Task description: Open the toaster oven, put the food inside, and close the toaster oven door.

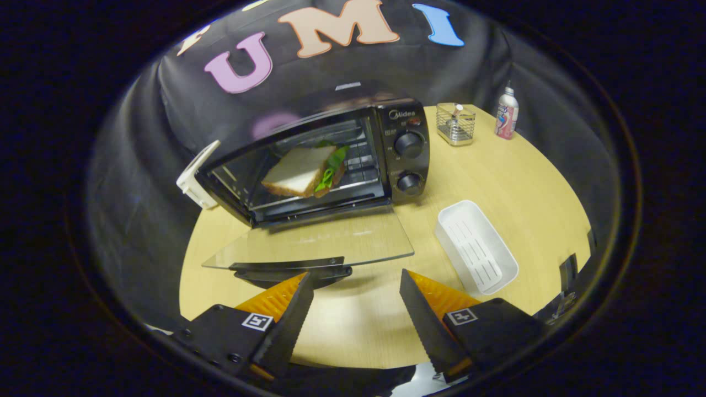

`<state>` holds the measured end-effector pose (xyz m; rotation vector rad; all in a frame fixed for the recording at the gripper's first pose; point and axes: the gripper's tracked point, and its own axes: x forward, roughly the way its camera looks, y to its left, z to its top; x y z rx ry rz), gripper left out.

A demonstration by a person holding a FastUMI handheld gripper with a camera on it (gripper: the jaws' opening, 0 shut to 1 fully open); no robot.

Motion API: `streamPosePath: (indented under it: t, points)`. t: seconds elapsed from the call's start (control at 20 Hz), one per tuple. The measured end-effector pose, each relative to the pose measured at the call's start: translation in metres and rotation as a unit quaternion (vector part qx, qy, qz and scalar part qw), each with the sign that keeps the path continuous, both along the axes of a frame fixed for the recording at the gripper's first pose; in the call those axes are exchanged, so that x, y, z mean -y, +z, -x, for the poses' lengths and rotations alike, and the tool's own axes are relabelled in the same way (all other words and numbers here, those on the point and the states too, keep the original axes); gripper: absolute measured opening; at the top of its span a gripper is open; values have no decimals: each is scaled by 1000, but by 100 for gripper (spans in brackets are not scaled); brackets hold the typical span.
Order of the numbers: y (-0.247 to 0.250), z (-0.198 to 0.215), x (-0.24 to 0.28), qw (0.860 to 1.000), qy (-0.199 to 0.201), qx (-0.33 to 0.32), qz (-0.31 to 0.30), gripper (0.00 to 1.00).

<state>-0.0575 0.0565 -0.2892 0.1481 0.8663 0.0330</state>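
Observation:
A black toaster oven [400, 149] stands on the round wooden table [513, 171], its glass door [314, 242] folded down flat toward me. Inside on the rack lies a sandwich [303, 172] of white bread with green lettuce. The door's dark handle [292, 268] sits at the door's near edge, just ahead of my left finger. My gripper [356, 278] is open, its fingers spread wide above the table with nothing between them, a little short of the door handle.
An empty white tray [477, 248] lies on the table right of the door, close to my right finger. A wire basket [455, 124] and a small bottle [506, 114] stand at the far right. A white object [194, 176] leans left of the oven.

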Motion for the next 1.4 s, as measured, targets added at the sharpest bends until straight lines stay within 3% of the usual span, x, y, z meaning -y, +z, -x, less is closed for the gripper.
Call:
streamPosePath:
  t: [0.55, 1.15, 1.4]
  points:
    - [42, -46, -13, 995, -27, 72, -60, 98]
    - [68, -116, -22, 982, -38, 163, -88, 95]
    - [75, -135, -26, 979, -41, 186, -73, 94]
